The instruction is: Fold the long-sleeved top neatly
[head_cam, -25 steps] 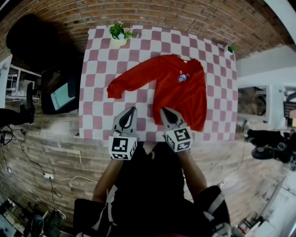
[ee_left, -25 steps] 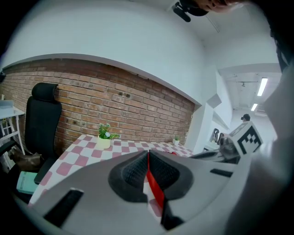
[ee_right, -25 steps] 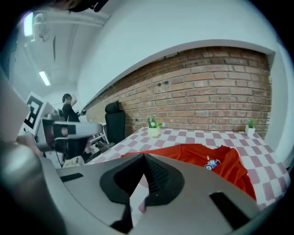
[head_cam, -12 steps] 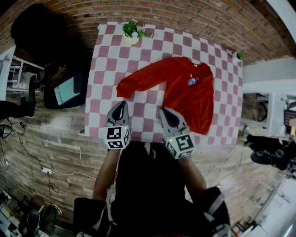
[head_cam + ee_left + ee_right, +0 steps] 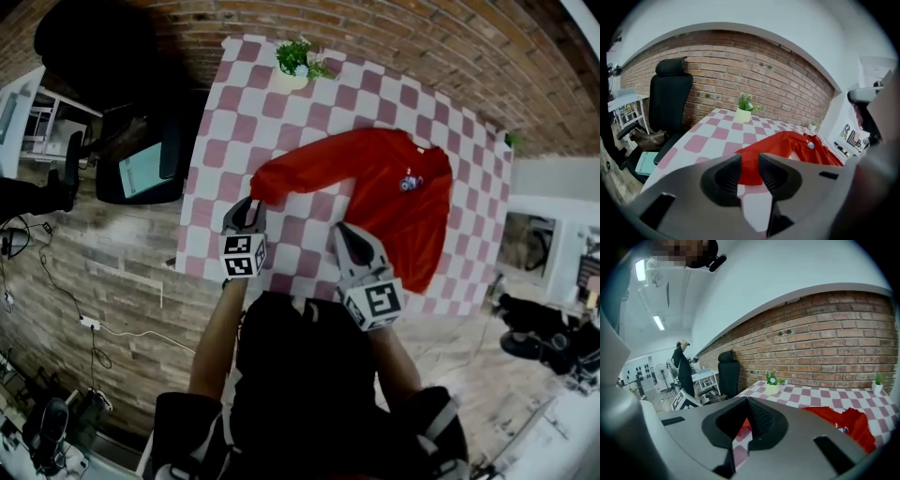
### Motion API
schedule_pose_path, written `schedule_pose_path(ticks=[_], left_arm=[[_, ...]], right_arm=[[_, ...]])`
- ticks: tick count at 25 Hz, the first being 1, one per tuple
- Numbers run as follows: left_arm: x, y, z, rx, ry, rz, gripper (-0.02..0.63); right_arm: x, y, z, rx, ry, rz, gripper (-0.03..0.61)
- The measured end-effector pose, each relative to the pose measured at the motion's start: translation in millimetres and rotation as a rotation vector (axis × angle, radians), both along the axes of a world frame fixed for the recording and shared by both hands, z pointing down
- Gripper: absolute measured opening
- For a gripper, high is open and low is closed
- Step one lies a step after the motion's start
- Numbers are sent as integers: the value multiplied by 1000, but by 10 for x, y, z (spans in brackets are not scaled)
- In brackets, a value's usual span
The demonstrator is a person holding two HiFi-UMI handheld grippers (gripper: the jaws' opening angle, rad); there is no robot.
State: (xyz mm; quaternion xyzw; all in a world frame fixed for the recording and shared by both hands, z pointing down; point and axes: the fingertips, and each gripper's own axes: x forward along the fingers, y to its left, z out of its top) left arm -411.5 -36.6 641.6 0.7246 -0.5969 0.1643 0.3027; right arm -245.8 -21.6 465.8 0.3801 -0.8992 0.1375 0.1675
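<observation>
Grey jaws on the left gripper [image 5: 246, 208] [image 5: 750, 159] stood part-way apart and had just been opening. Nothing was pinched in them. In the left gripper view the red cuff [image 5: 749, 172] [image 5: 263, 187] of the sleeve showed through the gap, just past the tips and not touched by the pads as far as I could see.

The right gripper [image 5: 345, 231] [image 5: 746, 402] was shut tight, tips together, with nothing in it. It hung over the near edge of the table, just beside the lower part of the top.

The long-sleeved top [image 5: 401, 202] [image 5: 799, 144] [image 5: 851, 422] lay flat on the pink-and-white checked tablecloth [image 5: 234, 103] [image 5: 712, 133]. Its body sat toward the right side, and one sleeve [image 5: 309, 167] stretched out leftward across the squares, ending right in front of the left gripper. There was a small badge [image 5: 410, 181] on the chest.

Each gripper had its marker cube [image 5: 244, 255] facing up at the head camera, and the person's arms came in from the bottom of that view.

Further out, a little potted plant [image 5: 296, 64] [image 5: 744, 110] [image 5: 772, 383] sat at the far edge of the table. A black office chair [image 5: 670, 101] [image 5: 727, 373] stood off the left side, and a brick wall [image 5: 764, 70] ran behind it all. In the right gripper view a person [image 5: 682, 365] in dark clothes stood way back by a desk.
</observation>
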Motion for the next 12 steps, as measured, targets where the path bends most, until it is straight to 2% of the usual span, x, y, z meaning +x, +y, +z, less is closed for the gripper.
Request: schedule_pose_path(ticks=[6, 12], left_arm=[[-144, -79, 515, -116, -20, -30, 116], [-160, -135, 834, -207, -28, -14, 129]], right_arm=[[-20, -101, 56, -47, -16, -4, 8], [1, -179, 134, -64, -17, -4, 8]])
